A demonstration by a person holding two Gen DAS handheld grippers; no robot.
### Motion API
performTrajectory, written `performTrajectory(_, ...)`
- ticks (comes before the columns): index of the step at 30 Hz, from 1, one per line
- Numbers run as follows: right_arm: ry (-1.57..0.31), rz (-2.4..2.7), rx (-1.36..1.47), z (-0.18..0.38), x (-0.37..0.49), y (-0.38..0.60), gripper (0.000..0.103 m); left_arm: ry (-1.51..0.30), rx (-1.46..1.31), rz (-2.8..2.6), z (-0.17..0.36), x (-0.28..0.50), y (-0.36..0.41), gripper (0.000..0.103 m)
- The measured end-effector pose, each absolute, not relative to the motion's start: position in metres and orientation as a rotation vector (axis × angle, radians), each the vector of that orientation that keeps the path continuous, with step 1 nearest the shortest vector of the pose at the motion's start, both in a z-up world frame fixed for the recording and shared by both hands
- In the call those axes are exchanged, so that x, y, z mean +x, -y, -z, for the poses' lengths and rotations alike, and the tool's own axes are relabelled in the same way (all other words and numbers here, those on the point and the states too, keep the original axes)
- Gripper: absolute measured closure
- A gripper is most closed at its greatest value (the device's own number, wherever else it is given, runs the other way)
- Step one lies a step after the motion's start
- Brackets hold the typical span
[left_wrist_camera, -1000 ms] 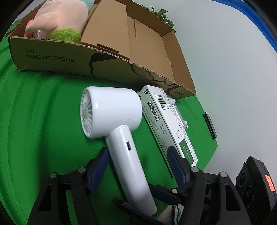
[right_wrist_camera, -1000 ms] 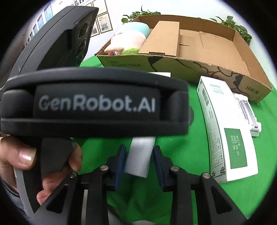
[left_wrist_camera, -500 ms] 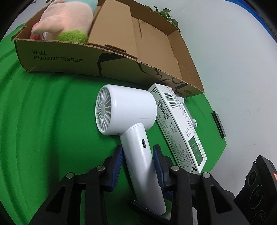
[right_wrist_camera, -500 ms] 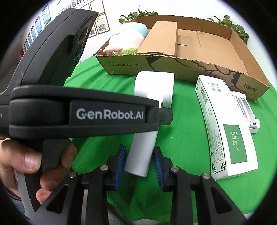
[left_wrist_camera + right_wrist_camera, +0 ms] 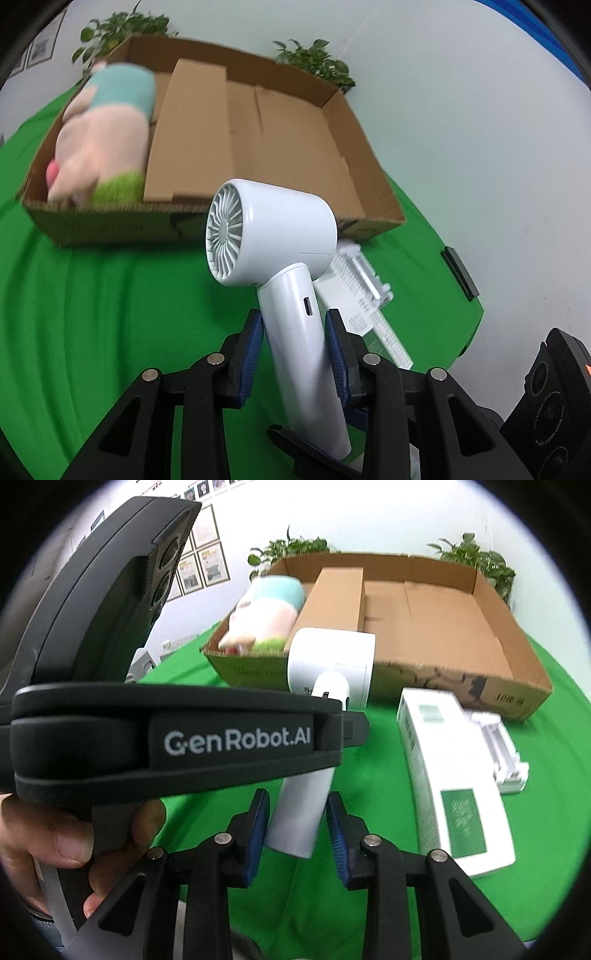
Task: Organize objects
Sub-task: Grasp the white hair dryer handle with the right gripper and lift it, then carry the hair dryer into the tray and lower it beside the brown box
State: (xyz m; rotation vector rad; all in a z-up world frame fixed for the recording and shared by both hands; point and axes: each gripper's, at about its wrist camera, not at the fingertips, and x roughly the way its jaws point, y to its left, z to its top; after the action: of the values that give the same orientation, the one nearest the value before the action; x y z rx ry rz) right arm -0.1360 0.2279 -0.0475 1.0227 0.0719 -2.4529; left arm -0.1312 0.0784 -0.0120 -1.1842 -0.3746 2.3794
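Observation:
A white hair dryer (image 5: 273, 236) hangs tilted above the green cloth. My left gripper (image 5: 294, 328) is shut on the middle of its handle. My right gripper (image 5: 298, 814) is shut on the handle's lower end, and the dryer (image 5: 332, 668) points away toward the box. The left gripper's black body (image 5: 166, 734) and a person's hand (image 5: 62, 834) fill the left of the right wrist view. The open cardboard box (image 5: 369, 206) lies beyond, with a pink and teal plush toy (image 5: 107, 136) in its left end.
A white and green carton (image 5: 454, 786) lies on the green cloth (image 5: 92, 314) at the right, with a white plastic item (image 5: 502, 746) beside it. A folded cardboard flap (image 5: 192, 129) lies inside the box. A small black object (image 5: 460, 273) rests at the cloth's right edge. Plants stand behind.
The left gripper closed on the dryer's handle, which lay between its open jaws. Both grippers then lifted the dryer off the cloth, so its head now stands in front of the box wall.

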Motion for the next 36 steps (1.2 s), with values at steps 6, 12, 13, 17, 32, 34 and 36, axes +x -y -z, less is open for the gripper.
performTrajectory(6,-0.055,2.488,0.955,0.029,-0.175,-0.234,0.073,0.339,-1.120,-2.404,-0.022,-0.141,-0.090,0.072)
performTrajectory(12,-0.044,2.531,0.877,0.012,-0.212,-0.244,0.073,0.312,-1.056,-2.422,-0.066,-0.158,-0.101,0.072)
performTrajectory(13,-0.043,2.537,0.867,0.008,-0.207,-0.245,0.073,0.299,-1.046,-2.422,-0.074,-0.163,-0.104,0.072)
performTrajectory(17,-0.031,2.563,0.822,-0.012,-0.234,-0.256,0.073,0.259,-1.003,-2.430,-0.105,-0.186,-0.117,0.072)
performTrajectory(32,0.012,2.550,0.862,-0.032,-0.316,-0.258,0.073,0.278,-1.070,-2.397,-0.133,-0.300,-0.128,0.072)
performTrajectory(34,0.021,2.539,0.885,-0.027,-0.326,-0.256,0.073,0.297,-1.097,-2.384,-0.116,-0.303,-0.122,0.072)
performTrajectory(36,0.028,2.523,0.919,-0.017,-0.337,-0.255,0.073,0.313,-1.135,-2.374,-0.100,-0.317,-0.121,0.072)
